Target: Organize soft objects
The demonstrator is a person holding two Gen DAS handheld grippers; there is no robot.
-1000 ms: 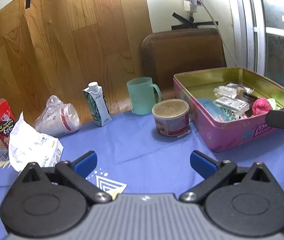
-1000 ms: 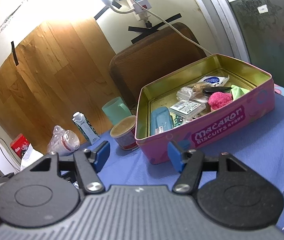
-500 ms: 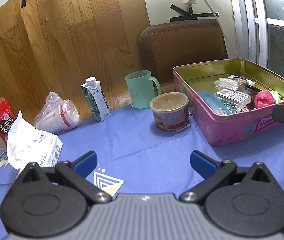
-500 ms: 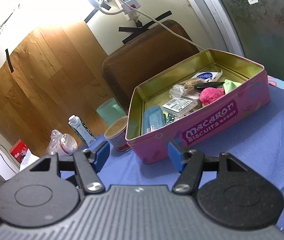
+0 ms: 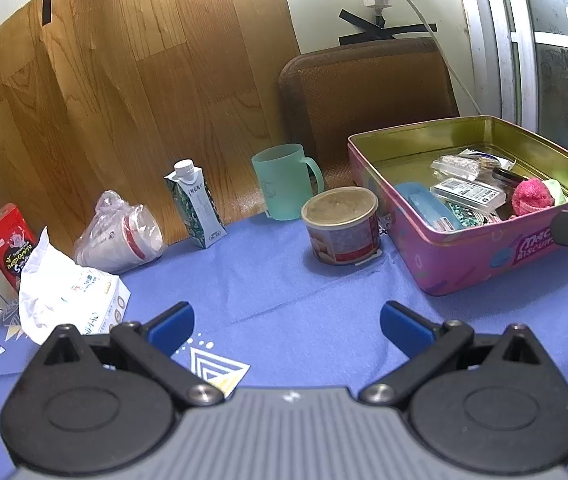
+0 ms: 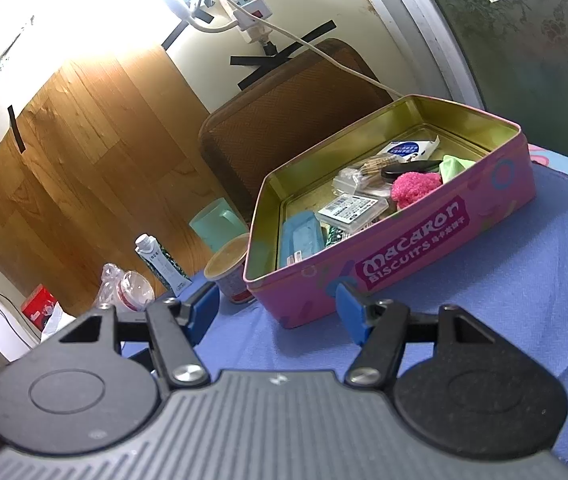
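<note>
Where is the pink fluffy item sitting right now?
The pink fluffy item lies inside the pink biscuit tin, toward its right end by the front wall, next to a light green cloth and a black object. Both views show it.

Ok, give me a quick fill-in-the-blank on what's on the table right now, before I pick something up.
1. The fuzzy pink ball lies inside the ____ biscuit tin.
2. The mug behind the round tub is coloured ____.
3. Both the left claw and the right claw are ____, holding nothing.
4. The small carton stands ____ on the blue cloth.

Missing words: pink; green; open; upright
</note>
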